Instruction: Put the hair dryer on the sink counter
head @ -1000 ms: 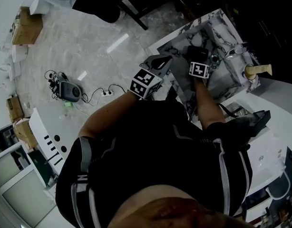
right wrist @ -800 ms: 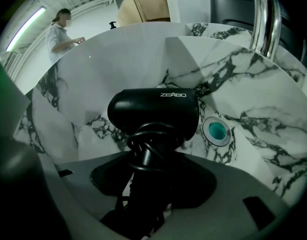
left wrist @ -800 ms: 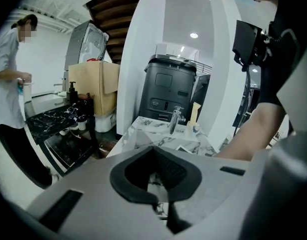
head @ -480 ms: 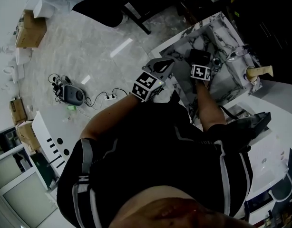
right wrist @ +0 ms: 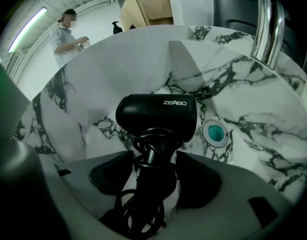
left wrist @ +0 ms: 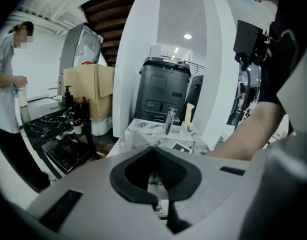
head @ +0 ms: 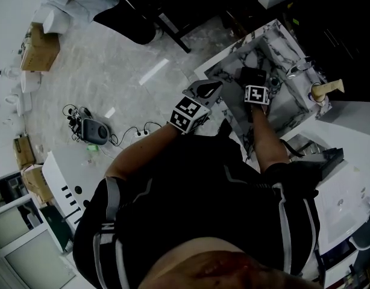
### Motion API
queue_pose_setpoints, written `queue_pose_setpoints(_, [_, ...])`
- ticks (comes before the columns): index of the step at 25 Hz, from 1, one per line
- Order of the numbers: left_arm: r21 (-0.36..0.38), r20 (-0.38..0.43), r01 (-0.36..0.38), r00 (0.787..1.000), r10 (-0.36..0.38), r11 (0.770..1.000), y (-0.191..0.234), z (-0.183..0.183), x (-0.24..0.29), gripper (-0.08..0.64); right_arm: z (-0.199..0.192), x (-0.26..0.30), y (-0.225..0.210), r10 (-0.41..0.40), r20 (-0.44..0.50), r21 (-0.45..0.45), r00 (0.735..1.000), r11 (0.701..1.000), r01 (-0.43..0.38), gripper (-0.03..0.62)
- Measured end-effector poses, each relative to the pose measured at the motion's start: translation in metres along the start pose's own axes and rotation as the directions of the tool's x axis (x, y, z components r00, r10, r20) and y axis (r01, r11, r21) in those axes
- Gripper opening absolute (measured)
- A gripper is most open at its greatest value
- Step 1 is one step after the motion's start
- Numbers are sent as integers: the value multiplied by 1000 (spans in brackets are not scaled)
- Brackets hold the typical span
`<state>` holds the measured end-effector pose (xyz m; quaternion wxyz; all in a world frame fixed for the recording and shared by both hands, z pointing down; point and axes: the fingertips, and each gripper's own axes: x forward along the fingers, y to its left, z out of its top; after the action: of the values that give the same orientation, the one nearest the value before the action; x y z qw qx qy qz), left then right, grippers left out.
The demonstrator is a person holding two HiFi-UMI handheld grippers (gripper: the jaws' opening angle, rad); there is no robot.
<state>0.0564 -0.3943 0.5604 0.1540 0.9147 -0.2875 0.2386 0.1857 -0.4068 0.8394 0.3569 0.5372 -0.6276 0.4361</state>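
Observation:
A black hair dryer [right wrist: 156, 114] lies in the marble sink basin [right wrist: 243, 99], its cord wound round the handle. My right gripper [right wrist: 153, 171] straddles that handle; its jaws are opening, and pale marble shows on both sides between pads and handle. In the head view the dryer [head: 251, 75] is a dark shape just beyond the right gripper [head: 253, 83]. The left gripper [head: 203, 91] hovers at the counter's near-left edge. Its jaws [left wrist: 156, 171] are shut with nothing between them.
A chrome faucet [right wrist: 268, 21] rises at the basin's back, and a teal drain [right wrist: 214, 132] sits right of the dryer. A tan bottle [head: 326, 89] stands at the counter's right. A person [left wrist: 6, 84] stands far left. Cables and a device [head: 91, 130] lie on the floor.
The head view has shifted slightly. Both grippers keep about the same places at the sink, the right one still over the dark dryer.

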Motion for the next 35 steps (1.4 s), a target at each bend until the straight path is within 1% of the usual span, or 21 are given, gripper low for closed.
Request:
queue_pose_setpoints(2, [-2, 15, 18, 1000, -18, 1000, -4, -2, -1, 2, 4, -4, 6, 20, 20, 6, 1000, 1000, -21, 265])
queue_pose_setpoints(3, [1, 22, 28, 999, -28, 1000, -6, -3, -2, 2, 5, -8, 6, 18, 26, 3, 999, 1000, -18, 265])
queue_pose_setpoints(7, [23, 36, 52, 998, -53, 998, -15, -4, -9, 2, 8, -26, 8, 0, 47, -20, 999, 1000, 1, 265])
queue_pose_setpoints(10, [49, 50, 85, 995, -87, 995, -17, -4, -15, 2, 15, -49, 13, -28, 98, -2, 995, 1000, 28, 265])
queue_pose_setpoints(14, [117, 72, 130, 988, -139, 985, -19, 2, -30, 2, 24, -81, 22, -73, 172, 29, 982, 997, 69, 265])
queue_pose_setpoints(18, [160, 107, 161, 978, -179, 974, -18, 8, -44, 2, 36, -117, 32, -121, 258, 54, 959, 992, 111, 265])
queue_pose_setpoints(20, [170, 123, 174, 973, -196, 970, -17, 11, -51, 2, 41, -136, 39, -137, 301, 59, 944, 990, 125, 265])
queue_pose_setpoints(23, [194, 147, 194, 963, -224, 962, -14, 19, -64, 2, 52, -165, 48, -164, 372, 73, 913, 986, 148, 265])
queue_pose_setpoints(28, [226, 180, 230, 945, -272, 947, -7, 30, -87, 2, 67, -212, 73, -187, 469, 101, 863, 982, 158, 262])
queue_pose_setpoints(29, [234, 185, 233, 942, -279, 944, -5, 32, -90, 2, 70, -221, 77, -193, 490, 107, 850, 981, 161, 254])
queue_pose_setpoints(32, [246, 203, 249, 932, -301, 937, -2, 38, -97, 2, 76, -249, 88, -217, 550, 132, 806, 976, 173, 189])
queue_pose_setpoints(35, [258, 225, 263, 920, -322, 930, 3, 43, -110, 2, 78, -273, 106, -225, 604, 144, 765, 974, 173, 161])
